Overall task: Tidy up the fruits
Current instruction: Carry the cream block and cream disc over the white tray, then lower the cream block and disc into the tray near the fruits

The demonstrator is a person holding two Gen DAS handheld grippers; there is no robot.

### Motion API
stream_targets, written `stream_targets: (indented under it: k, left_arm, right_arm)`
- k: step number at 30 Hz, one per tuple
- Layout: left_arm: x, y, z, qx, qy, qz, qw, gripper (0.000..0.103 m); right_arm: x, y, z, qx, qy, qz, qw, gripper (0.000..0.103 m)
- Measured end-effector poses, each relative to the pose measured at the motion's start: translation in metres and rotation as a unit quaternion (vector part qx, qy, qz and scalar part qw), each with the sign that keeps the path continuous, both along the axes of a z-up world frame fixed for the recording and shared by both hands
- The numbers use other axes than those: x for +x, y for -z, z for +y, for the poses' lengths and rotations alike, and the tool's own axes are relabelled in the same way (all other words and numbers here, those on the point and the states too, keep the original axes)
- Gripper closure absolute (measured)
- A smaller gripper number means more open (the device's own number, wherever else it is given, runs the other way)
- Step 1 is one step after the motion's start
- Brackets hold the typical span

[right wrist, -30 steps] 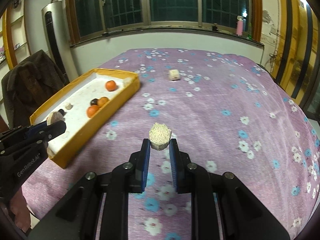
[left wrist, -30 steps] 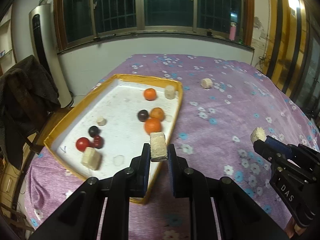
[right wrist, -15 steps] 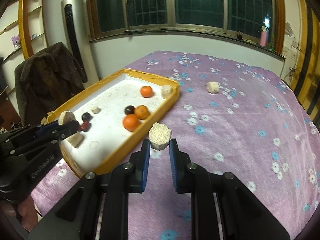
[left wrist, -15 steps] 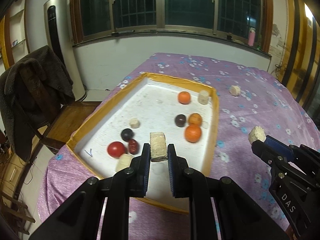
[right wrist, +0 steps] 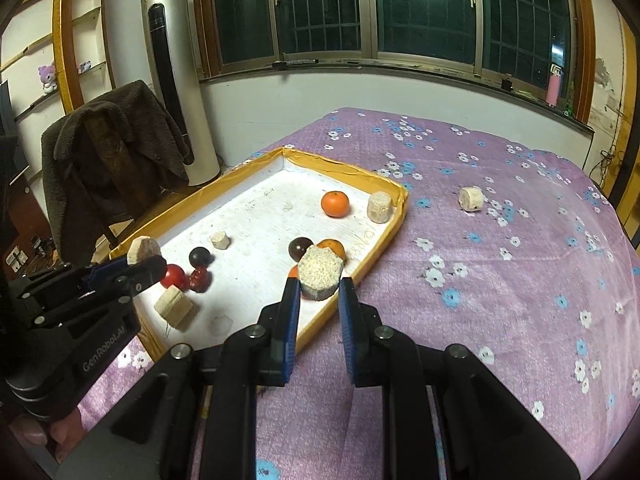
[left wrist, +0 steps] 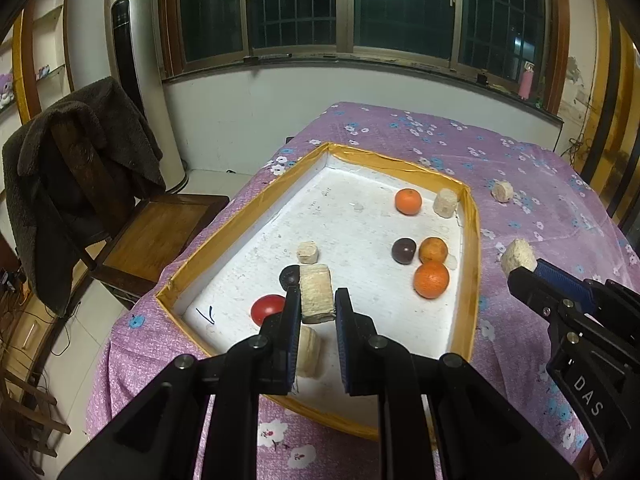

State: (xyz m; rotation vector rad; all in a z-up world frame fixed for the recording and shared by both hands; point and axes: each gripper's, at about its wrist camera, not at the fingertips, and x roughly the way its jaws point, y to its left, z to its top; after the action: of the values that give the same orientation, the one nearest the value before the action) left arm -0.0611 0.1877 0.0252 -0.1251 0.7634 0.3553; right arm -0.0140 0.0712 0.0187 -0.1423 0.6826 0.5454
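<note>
A yellow-rimmed white tray [left wrist: 474, 248] [right wrist: 394, 216] lies on the purple flowered cloth. It holds oranges [left wrist: 431, 279] [right wrist: 335, 203], dark plums [left wrist: 403, 251], a red fruit [left wrist: 267, 308] and several beige corn-like pieces [left wrist: 307, 253]. My left gripper [left wrist: 316, 304] is shut on a beige piece [left wrist: 316, 292] above the tray's near part; it also shows in the right wrist view [right wrist: 142, 258]. My right gripper [right wrist: 319, 286] is shut on a round beige piece [right wrist: 320, 272] over the tray's near right rim; it also shows in the left wrist view [left wrist: 518, 264].
One beige piece [left wrist: 502, 191] [right wrist: 471, 199] lies on the cloth right of the tray. A wooden chair [left wrist: 152, 228] with a dark coat stands left of the table. A tower fan [right wrist: 176, 92] and a window wall stand behind.
Both grippers have moved left with their pieces. The left one now hangs over the tray's near part, the right one over the tray's right rim.
</note>
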Motion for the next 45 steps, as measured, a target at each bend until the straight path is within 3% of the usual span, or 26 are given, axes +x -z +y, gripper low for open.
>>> stream_targets:
  k: [34, 45]
  left_arm:
    - [0.036, 0.007, 0.060, -0.013, -0.040, 0.019, 0.9989, 0.088]
    - [0.057, 0.012, 0.052, -0.007, -0.025, 0.028, 0.9993, 0.088]
  right_arm:
    - [0.055, 0.013, 0.059, -0.016, -0.023, 0.020, 0.999, 0.082]
    - [0.082, 0.025, 0.073, -0.018, -0.035, 0.033, 0.999, 0.082]
